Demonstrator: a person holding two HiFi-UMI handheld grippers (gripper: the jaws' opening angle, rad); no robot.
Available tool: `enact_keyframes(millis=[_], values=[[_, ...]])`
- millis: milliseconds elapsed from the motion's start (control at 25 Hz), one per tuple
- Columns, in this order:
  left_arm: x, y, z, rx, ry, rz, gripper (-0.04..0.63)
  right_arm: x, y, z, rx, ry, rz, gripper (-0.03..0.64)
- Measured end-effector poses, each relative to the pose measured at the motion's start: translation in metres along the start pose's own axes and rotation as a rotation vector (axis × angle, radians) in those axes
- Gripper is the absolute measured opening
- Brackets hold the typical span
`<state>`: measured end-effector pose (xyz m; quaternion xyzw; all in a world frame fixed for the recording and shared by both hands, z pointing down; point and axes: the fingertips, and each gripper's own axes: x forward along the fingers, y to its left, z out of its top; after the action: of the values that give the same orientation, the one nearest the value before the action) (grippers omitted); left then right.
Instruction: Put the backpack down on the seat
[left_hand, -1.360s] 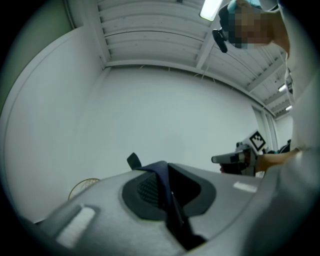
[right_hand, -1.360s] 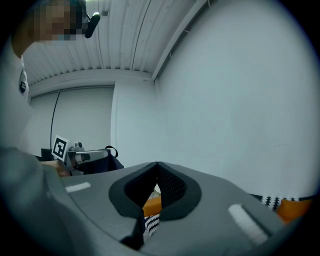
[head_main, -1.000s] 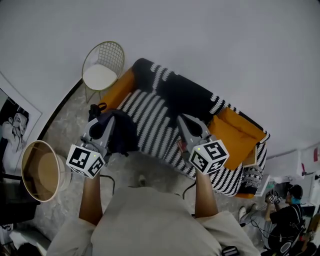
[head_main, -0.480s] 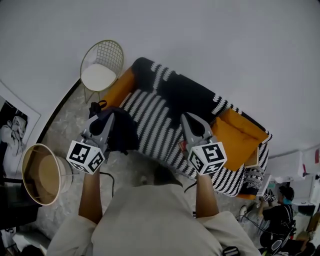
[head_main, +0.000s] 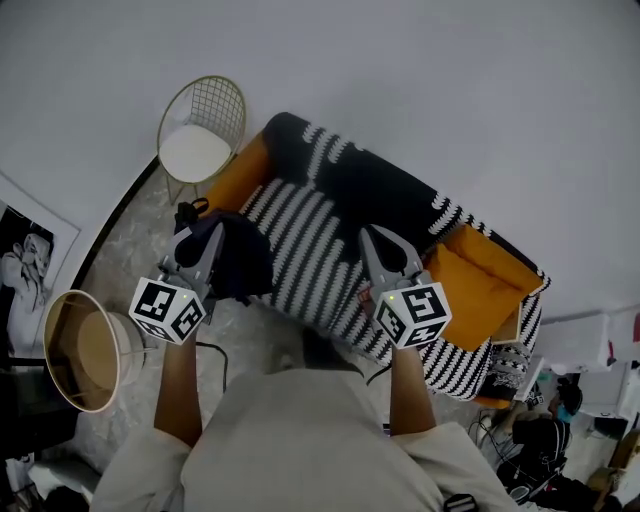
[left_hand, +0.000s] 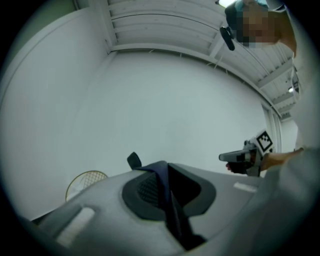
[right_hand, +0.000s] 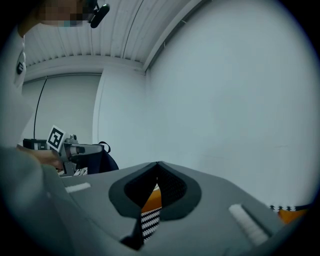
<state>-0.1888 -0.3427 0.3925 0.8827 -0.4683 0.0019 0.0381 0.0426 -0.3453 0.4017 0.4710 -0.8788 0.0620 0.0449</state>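
Here we are at the sofa (head_main: 330, 190), both tools held out level in front of us. The left tool (head_main: 206, 242) is clenched on a dark blue strap (left_hand: 167, 200), and the dark backpack (head_main: 242, 265) hangs from it at the sofa's left end, beside the striped seat (head_main: 310, 255). From above its edge overlaps the stripes; we cannot tell whether it touches them. The right tool (head_main: 376, 240) is over the middle of the seat, its jaws pinched together at the tips with nothing between them; only orange cushion and stripes show through the gap behind. A wire chair (head_main: 203, 120) stands past the sofa's left arm.
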Motion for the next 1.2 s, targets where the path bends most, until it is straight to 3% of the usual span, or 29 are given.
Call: enact_keyframes(millis=[280,760,1200], values=[[0.05,0.019,-0.011,-0.035,0.026,0.014,0.018,0.039,-0.035,-0.014,0.019,0.074,0.034,0.006],[0.16,0.061,-0.039,-0.069,0.09,-0.01,0.019,0.112,-0.108,-0.039,0.059,0.158,0.017,0.005],[0.254,0.099,-0.093,-0.147,0.151,0.01,0.019,0.166,-0.167,-0.078,0.06,0.248,0.038,0.006]])
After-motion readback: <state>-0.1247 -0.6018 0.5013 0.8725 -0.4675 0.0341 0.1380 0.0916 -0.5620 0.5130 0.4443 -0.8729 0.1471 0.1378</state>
